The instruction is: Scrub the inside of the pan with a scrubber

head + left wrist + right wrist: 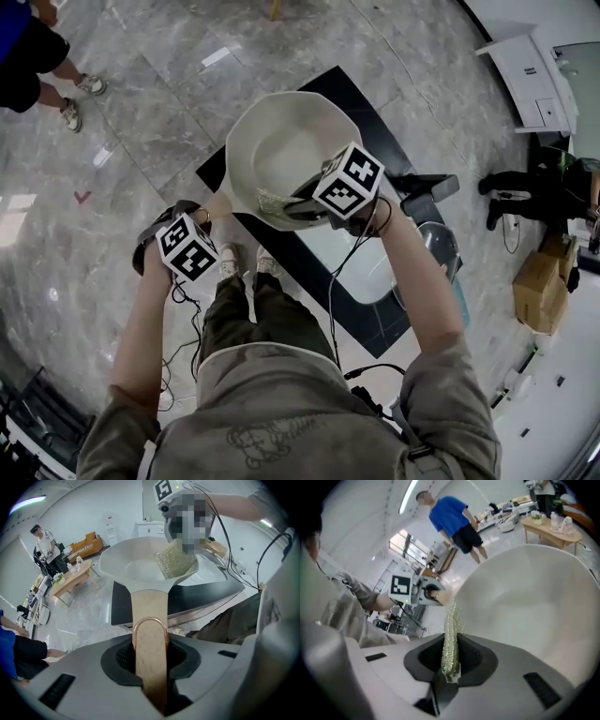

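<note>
The white pan [281, 150] is held up over a black table, its pale wooden handle [149, 634] clamped in my left gripper [149, 660], which is shut on it. My left gripper [187, 248] shows at the pan's lower left in the head view. My right gripper [345, 183] is shut on a sparkly yellow-green mesh scrubber [451, 639], seen edge-on between its jaws. In the left gripper view the scrubber [174, 559] lies against the pan's inner wall [136, 566] near the right rim. The white bowl of the pan [534, 606] fills the right gripper view.
The black table [323, 253] stands under the pan. A person in blue [454, 515] stands on the marble floor [112, 122]. A low wooden table [70, 576] is off to the left. Cardboard boxes [539, 286] and a white cabinet [534, 75] are at the right.
</note>
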The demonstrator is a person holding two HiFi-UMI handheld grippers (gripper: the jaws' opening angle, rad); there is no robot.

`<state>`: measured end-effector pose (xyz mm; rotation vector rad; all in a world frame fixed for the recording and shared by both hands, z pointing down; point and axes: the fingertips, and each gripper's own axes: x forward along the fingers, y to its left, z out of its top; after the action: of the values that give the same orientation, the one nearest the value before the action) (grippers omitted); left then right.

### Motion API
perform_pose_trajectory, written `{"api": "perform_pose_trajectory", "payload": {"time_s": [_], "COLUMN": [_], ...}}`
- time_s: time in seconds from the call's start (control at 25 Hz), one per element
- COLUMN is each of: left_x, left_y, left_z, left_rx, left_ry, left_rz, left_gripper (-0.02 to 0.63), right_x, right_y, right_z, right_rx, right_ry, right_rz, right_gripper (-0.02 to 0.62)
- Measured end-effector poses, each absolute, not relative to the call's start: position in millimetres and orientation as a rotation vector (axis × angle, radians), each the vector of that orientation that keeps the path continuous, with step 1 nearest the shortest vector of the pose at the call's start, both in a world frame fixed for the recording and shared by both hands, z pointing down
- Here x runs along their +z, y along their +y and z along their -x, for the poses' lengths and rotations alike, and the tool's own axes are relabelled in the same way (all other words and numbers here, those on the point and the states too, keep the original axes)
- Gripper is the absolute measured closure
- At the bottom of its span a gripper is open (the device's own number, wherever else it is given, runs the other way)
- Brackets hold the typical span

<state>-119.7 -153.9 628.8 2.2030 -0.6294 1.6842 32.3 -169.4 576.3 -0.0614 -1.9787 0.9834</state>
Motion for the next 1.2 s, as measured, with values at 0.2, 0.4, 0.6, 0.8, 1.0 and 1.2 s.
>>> {"api": "perform_pose_trajectory", "payload": {"time_s": [0.2,0.4,0.6,0.8,1.0,1.2], "left_x": [621.5,589.9,529.2,442.2,359.1,287.5], "left_y": [-154.4,-160.4,-166.0,-187.6,-205.6,-201.5], "left_z": [116.0,126.1,123.8,115.3,107.2,94.7], "left_rx": [1.604,1.447,1.095,0.909,0.701,0.479], "left_ry": [-0.679,-0.831,-1.002,-1.204,-1.367,-1.490], "left_rz": [-2.242,-2.336,-2.398,-2.567,-2.718,-2.826], "left_gripper": [0.413,0.388,0.387,0.420,0.498,0.554], "right_x": [546.0,502.7,444.0,377.0,307.8,247.1], "right_y": [-202.3,-234.0,-238.5,-232.8,-222.4,-197.9], "right_z": [-34.5,-53.5,-67.9,-74.3,-83.5,-96.2], "right_rx": [0.916,0.763,0.461,0.272,0.142,-0.002], "right_ry": [-2.245,-2.407,-2.459,-2.515,-2.588,-2.645], "right_rz": [-0.317,-0.794,-1.125,-1.330,-1.486,-1.607], "right_gripper": [0.531,0.529,0.528,0.526,0.526,0.525]}}
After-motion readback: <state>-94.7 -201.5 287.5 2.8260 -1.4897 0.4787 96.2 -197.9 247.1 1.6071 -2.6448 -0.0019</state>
